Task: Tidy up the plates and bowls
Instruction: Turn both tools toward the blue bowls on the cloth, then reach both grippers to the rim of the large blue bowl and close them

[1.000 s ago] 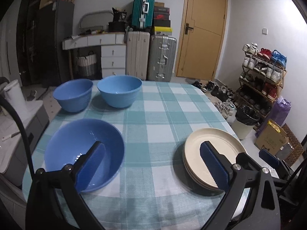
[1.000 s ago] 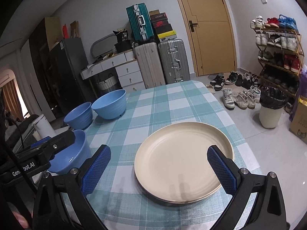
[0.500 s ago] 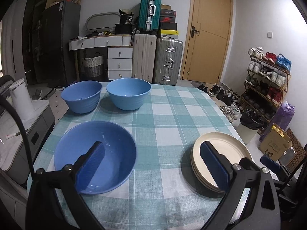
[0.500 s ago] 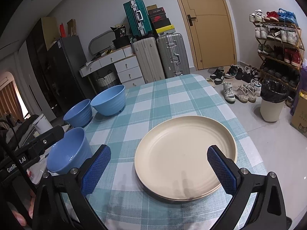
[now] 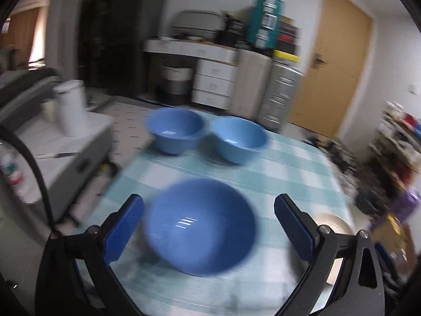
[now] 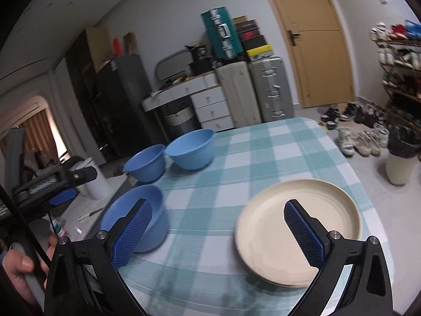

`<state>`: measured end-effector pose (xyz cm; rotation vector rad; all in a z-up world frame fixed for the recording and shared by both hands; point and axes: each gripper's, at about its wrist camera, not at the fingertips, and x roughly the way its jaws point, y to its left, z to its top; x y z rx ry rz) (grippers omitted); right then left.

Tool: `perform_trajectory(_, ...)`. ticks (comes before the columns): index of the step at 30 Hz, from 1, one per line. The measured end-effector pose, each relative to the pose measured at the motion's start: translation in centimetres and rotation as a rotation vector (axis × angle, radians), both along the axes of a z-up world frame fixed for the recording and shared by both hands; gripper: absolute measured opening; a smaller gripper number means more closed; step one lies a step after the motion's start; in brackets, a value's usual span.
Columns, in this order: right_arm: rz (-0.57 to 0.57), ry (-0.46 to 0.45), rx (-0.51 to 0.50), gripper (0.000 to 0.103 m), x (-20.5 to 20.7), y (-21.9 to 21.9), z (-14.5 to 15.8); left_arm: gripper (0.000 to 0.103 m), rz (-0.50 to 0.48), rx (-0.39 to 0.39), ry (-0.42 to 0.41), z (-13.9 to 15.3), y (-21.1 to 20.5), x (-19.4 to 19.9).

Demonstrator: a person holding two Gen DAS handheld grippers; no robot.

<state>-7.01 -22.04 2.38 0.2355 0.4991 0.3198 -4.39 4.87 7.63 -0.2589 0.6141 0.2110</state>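
Note:
Three blue bowls stand on a teal checked tablecloth point(image 6: 263, 158). The near bowl point(image 5: 200, 223) sits between the open fingers of my left gripper point(image 5: 209, 227), not touched; it also shows at the table's left edge as the near bowl point(image 6: 136, 218). Two more bowls stand side by side at the back: the left one point(image 5: 175, 131) point(image 6: 144, 162) and the right one point(image 5: 239, 138) point(image 6: 190, 148). A cream plate stack point(image 6: 297, 229) lies at the front right, partly behind the right finger of my open right gripper point(image 6: 218, 231). Only a sliver of the plates point(image 5: 334, 223) shows in the left wrist view.
A grey side unit with a white jug point(image 5: 69, 108) stands left of the table. Behind the table are drawers point(image 6: 210, 105), suitcases point(image 6: 271, 89) and a door point(image 6: 313, 39). Shoes, a shoe rack and a bin point(image 6: 401, 158) line the right side. A hand point(image 6: 18, 268) holds the left gripper's handle.
My left gripper has swung left, so the near blue bowl now sits centred between its fingers and the plates slid to the right edge. My right gripper turned left too, shifting the plates rightward.

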Motion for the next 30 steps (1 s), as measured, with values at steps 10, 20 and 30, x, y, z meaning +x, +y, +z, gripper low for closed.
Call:
perform_trajectory(10, 0.156, -0.035, -0.003, 0.102, 2.3, 6.2, 5.8, 0.1, 0.075, -0.007, -0.023, 1.8, 5.4, 0.4)
perform_trajectory(20, 0.218, 0.076, 0.047, 0.102, 6.9, 11.3, 7.5, 0.1, 0.116, -0.012, -0.005, 1.6, 8.6, 1.3)
perform_trajectory(30, 0.297, 0.231, 0.131, 0.102, 14.1, 16.9, 8.8, 0.1, 0.116, 0.016, 0.022, 1.3, 11.5, 5.1)
